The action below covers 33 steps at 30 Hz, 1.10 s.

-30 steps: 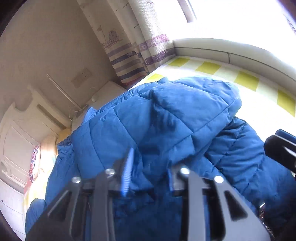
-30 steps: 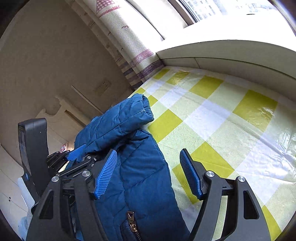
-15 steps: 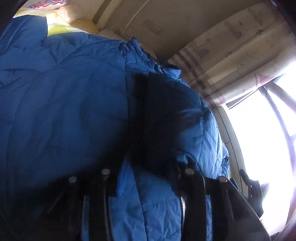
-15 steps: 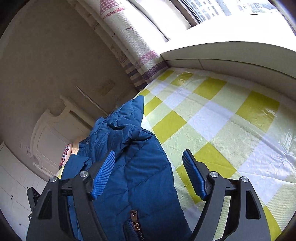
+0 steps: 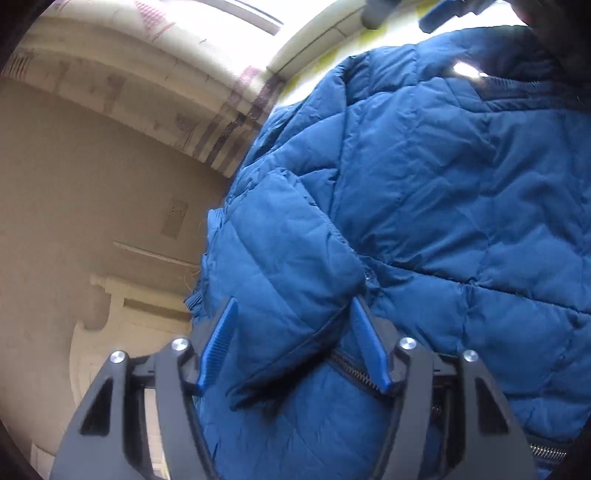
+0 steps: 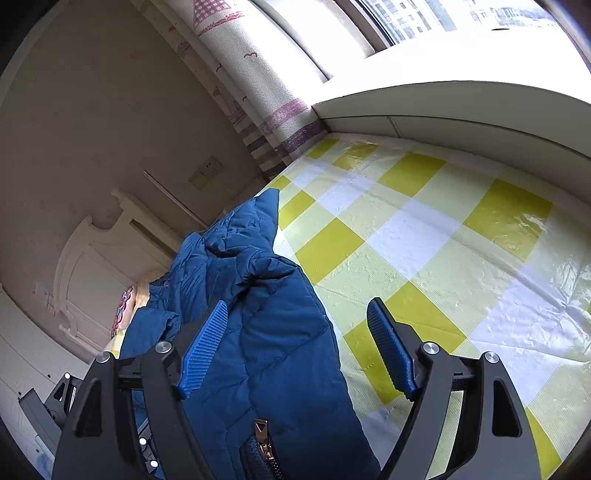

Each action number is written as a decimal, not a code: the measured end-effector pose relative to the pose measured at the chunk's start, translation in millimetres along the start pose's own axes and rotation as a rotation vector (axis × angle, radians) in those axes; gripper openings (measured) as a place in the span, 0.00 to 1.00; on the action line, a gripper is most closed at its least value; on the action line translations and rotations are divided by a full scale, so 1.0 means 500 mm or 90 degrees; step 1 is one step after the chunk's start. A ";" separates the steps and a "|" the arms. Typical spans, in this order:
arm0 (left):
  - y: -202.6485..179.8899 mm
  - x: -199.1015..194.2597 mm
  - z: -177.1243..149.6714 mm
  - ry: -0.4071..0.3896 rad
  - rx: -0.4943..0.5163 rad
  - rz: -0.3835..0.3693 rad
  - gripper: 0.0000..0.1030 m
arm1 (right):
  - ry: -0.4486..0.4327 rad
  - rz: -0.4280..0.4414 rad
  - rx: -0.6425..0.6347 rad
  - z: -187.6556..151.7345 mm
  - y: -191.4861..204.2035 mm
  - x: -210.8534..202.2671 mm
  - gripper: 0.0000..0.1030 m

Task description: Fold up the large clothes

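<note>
since the earlier frames the left wrist view has swung round: a second ago it looked across the blue quilted jacket point(image 5: 424, 192) toward the checked cover, now the jacket fills its right half and the beige wall point(image 5: 92, 177) its left. the left gripper point(image 5: 291, 347) was then pinched tight on the fabric; its jaws have just been opening, and a padded flap of the jacket lies between them. the left pad stands just clear of the flap; the right pad sits against the fabric by the zipper point(image 5: 354, 373), though whether it presses cannot be told. in the right wrist view the other gripper's black body beside the jacket is gone from the middle left, and the jacket's raised sleeve end has dropped into a lower heap.

the right gripper point(image 6: 295, 350) has its blue pads wide apart and clamps nothing. its left pad hangs over the jacket, its right pad over the yellow-and-white checked cover point(image 6: 424, 240).

the jacket lies along the left side of that cover, bunched toward the white headboard point(image 6: 92, 258).

only the right wrist view shows the open spread of the cover, the window point(image 6: 443, 18), the striped curtain point(image 6: 266, 110) at full length and the zipper pull point(image 6: 261, 428) at the bottom. only the left wrist view shows the quilt stitching close up and the flap between the pads.
</note>
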<state>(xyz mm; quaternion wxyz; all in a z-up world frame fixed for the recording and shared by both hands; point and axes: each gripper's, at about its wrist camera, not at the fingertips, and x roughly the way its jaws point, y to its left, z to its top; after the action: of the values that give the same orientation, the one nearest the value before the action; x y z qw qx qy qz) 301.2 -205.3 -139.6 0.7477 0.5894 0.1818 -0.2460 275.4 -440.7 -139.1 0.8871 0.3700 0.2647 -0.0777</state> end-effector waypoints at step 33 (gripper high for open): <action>0.215 0.092 -0.513 -0.138 -1.160 -0.303 0.73 | 0.167 0.032 -0.197 0.000 0.184 0.118 0.74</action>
<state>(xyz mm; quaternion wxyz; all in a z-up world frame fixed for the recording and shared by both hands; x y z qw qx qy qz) 405.7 56.3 -141.6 0.8629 -0.2999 0.3491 -0.2088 356.0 -371.6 -113.9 0.8930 0.2431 0.3772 0.0351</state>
